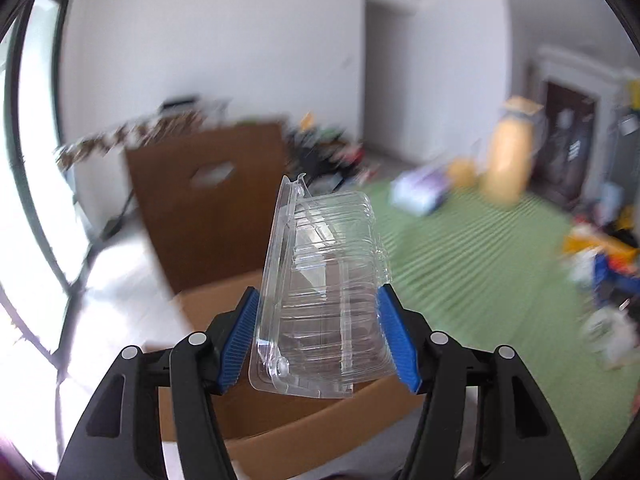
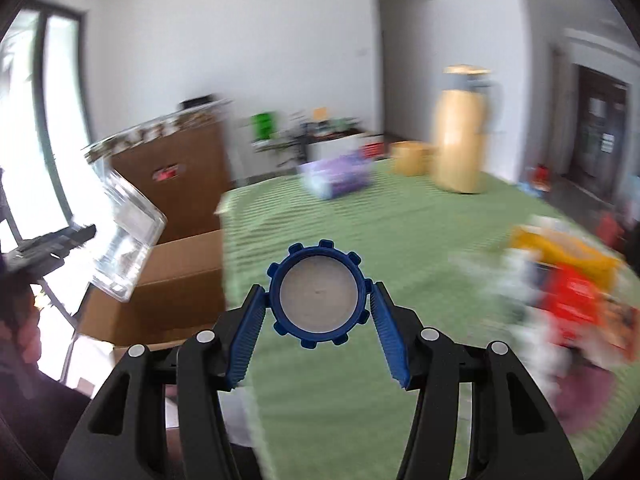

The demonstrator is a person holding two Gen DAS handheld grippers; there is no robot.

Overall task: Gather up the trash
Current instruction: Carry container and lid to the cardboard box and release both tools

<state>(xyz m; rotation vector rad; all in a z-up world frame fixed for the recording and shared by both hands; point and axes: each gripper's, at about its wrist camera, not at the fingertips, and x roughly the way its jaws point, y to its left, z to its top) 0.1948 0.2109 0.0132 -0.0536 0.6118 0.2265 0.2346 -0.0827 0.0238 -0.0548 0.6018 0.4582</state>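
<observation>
Between the blue pads of the left hand-held gripper (image 1: 318,334) sits a clear plastic clamshell container (image 1: 324,292), clamped on both sides and held above an open cardboard box (image 1: 280,420) at the edge of the green-striped table (image 1: 460,280). Over that same table, the right hand-held gripper (image 2: 318,334) squeezes a blue ridged lid (image 2: 319,300) between its 2 pads. Blurred packaging (image 2: 568,292) lies on the table to the right, a tall yellow container (image 2: 460,136) farther back.

Each gripper, left (image 1: 320,328) and right (image 2: 318,332), had black plastic arms with slotted cut-outs and round silver pivot pins. The fingers (image 1: 240,340) carried ribbed blue pads (image 2: 390,340). Both looked alike in build and colour.
</observation>
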